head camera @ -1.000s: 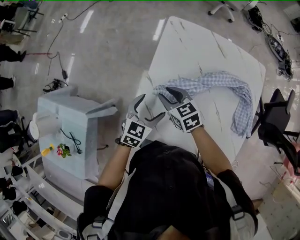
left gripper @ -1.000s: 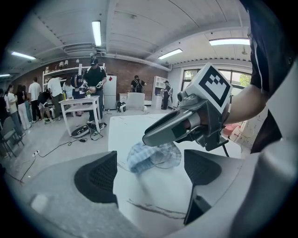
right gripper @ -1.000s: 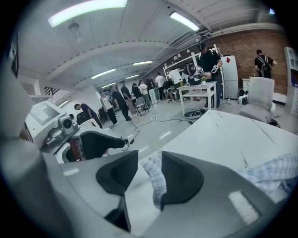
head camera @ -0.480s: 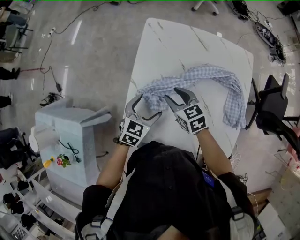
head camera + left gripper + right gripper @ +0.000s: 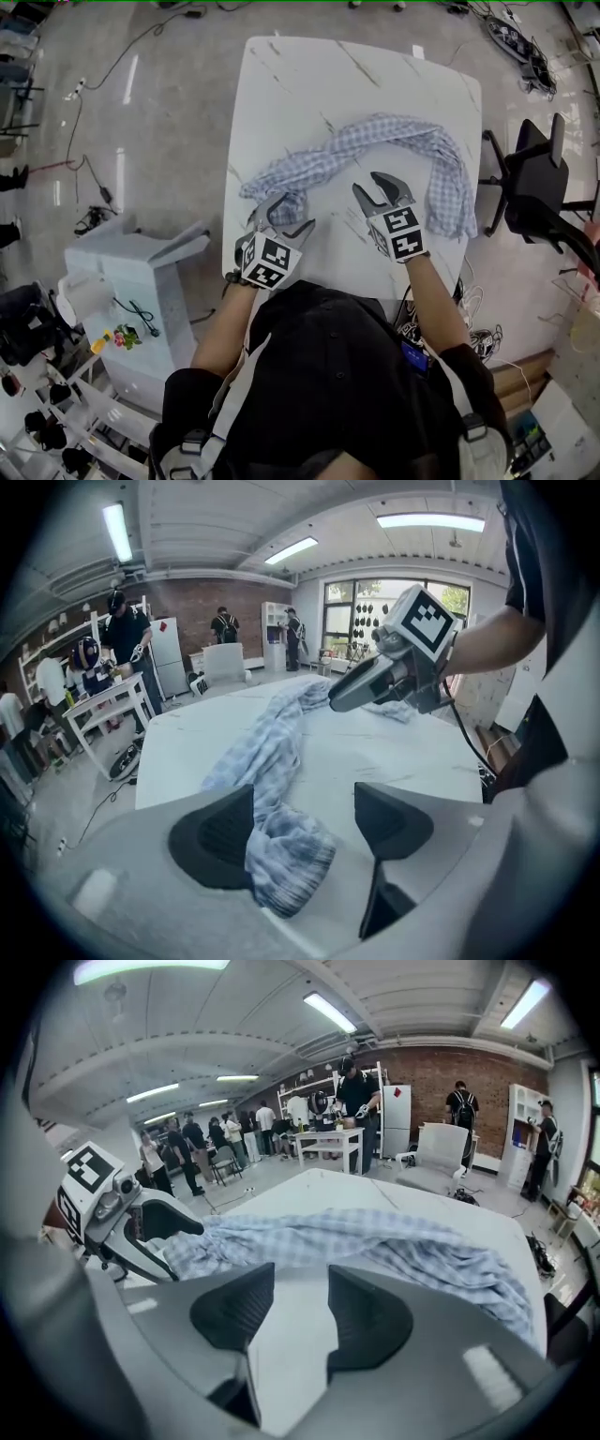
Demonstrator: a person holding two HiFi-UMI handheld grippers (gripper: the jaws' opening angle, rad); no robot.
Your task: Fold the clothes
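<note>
The left gripper [image 5: 286,214], jaws just closing, straddles the lower-left end of the checked garment [image 5: 375,141] without clamping it. The right gripper [image 5: 372,185], jaws narrowing too, hangs empty over the white surface [image 5: 300,84].

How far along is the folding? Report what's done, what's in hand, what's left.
Done: nothing folded; the checked cloth lies bunched in a long twist across the white table. In hand: the left tool has just been closing around the cloth's near end, which touches only one pad. The right tool, also just closing a little, has only bare table between its jaws. Left: grip, spread flat, then every fold.
</note>
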